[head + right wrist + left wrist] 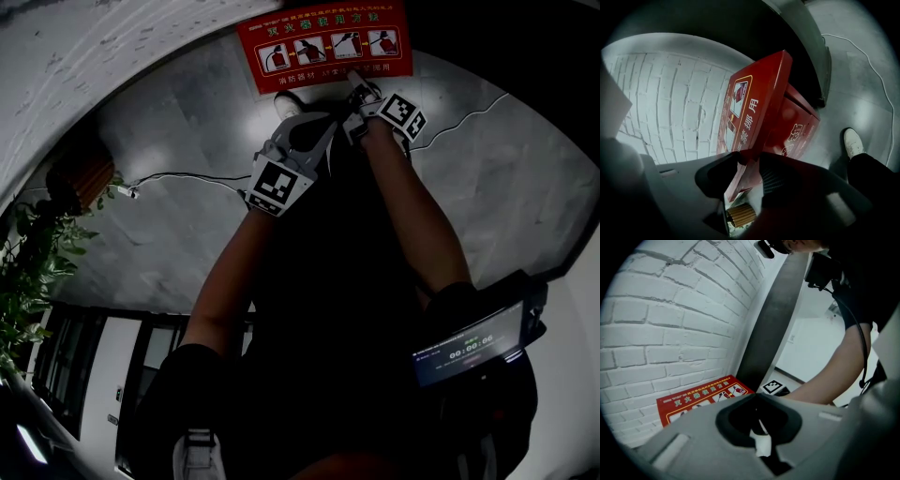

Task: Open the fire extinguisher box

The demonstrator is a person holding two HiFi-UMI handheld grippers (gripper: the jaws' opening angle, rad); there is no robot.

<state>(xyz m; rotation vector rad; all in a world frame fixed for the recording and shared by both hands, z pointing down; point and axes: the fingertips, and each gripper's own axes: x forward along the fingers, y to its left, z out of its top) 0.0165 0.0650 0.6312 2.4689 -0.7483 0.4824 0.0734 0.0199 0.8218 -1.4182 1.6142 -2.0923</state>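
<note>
Counting 1 red rectangular metal fire extinguisher box (323,42) and 2 grippers. Box sits on the grey stone floor (487,187) against the white brick wall (670,324), beside 1 dark grey upright panel (773,324). Right gripper (749,154) has its fingers narrowed onto the edge of the box's flat red lid (759,93), with the edge clamped between the pads. Left gripper (755,395) is near the lid, fingers closed together with nothing between; contact unclear. Around: 1 white cable (178,175) on the floor, 1 green leafy plant (33,272), 1 white shoe (853,142) near the box. Forearms hide the box's front in the head view.
</note>
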